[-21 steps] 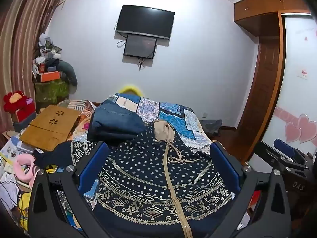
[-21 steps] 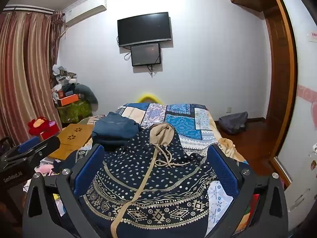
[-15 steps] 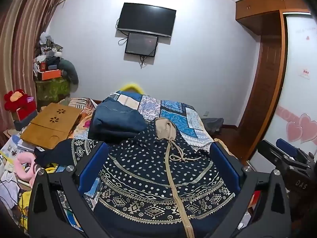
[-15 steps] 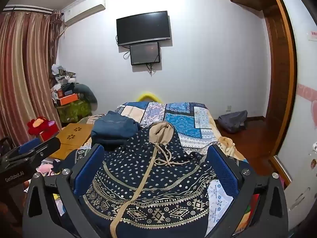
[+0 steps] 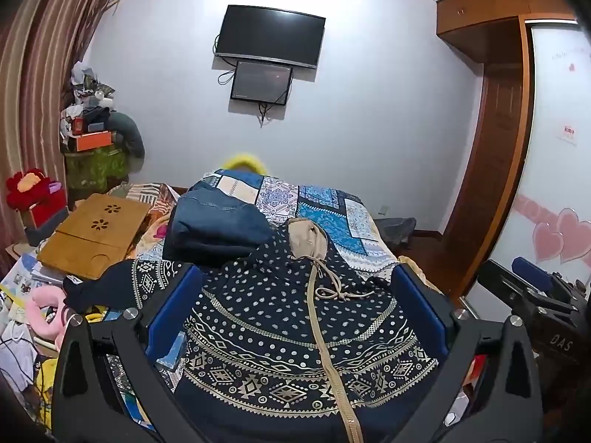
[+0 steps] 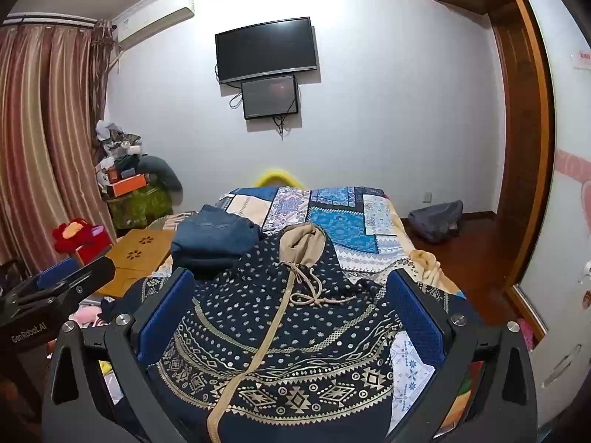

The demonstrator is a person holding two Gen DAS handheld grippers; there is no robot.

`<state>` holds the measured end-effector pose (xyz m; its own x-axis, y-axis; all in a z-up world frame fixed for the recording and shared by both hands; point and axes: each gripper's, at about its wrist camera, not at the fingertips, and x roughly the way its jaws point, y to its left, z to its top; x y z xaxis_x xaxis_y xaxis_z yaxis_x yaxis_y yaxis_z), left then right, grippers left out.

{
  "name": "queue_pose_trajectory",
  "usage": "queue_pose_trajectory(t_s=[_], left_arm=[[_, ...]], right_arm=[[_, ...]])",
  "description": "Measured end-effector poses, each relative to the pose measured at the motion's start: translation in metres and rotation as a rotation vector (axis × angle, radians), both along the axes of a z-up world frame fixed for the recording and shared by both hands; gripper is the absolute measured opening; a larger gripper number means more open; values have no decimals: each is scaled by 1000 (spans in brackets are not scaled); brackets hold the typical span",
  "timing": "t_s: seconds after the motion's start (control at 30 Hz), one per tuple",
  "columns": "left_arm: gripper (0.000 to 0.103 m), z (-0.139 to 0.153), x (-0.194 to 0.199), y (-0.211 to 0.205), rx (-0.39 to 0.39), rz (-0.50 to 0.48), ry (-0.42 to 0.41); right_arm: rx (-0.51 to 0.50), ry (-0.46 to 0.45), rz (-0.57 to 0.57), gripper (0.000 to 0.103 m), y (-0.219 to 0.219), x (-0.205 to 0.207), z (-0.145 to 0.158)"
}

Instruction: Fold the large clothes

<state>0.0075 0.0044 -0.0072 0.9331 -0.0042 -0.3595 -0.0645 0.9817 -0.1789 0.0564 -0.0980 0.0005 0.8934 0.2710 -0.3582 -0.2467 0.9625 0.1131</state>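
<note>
While both tongs [image 5: 295, 295] [image 6: 291, 295] gape, the hoodie [image 5: 295, 325] lies spread between.

Far ahead of you, a television [image 5: 269, 36] hangs above a smaller screen [image 5: 261, 82]. At your left, a wooden lap desk [image 5: 94, 235] lies by striped curtains [image 6: 44, 140].

Hoodie [image 5: 295, 332] on bed [image 5: 332, 217], before left gripper [image 5: 297, 302]; folded jeans [image 5: 214, 221] behind-left; wooden tray [image 5: 92, 236] far left.
</note>
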Motion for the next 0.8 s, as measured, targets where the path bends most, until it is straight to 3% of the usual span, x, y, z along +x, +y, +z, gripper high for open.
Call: queue_pose_trajectory(t_s=[0.8], left_arm=[[103,-2,1,0,6,-6,1]], right_arm=[[-1,2,2,103,4,2,-3]])
